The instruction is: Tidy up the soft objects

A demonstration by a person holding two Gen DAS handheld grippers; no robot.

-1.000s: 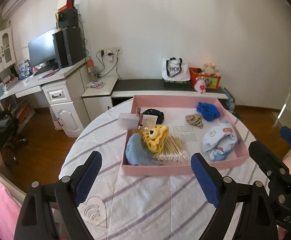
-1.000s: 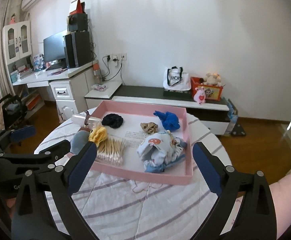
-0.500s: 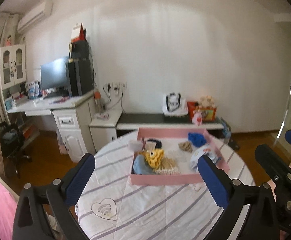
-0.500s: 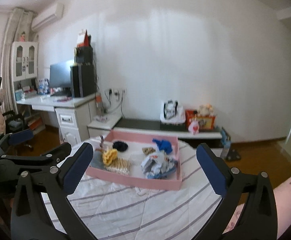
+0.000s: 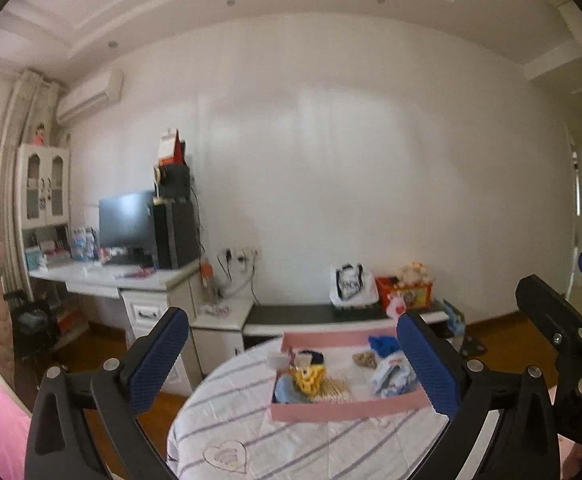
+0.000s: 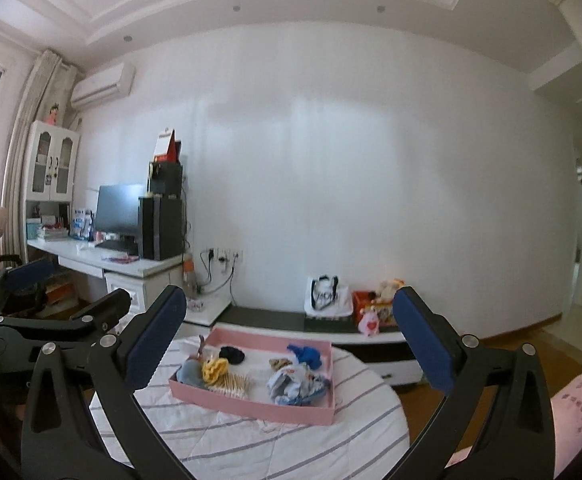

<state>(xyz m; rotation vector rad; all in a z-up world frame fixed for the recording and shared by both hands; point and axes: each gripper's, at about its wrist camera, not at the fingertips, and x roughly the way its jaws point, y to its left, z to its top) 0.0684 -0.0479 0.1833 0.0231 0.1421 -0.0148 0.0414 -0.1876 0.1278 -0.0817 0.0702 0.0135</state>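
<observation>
Left wrist: tray contents small, blurred

The left wrist view is blurred; the pink tray's small items are hard to identify, the tabletop cut off at the bottom edge

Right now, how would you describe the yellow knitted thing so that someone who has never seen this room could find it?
Find the round table with the striped cloth and the shallow pink tray on it. The yellow knitted thing lies near the tray's left end, between a grey-blue bundle and a heap of cotton swabs. It is the only yellow item there.
</observation>
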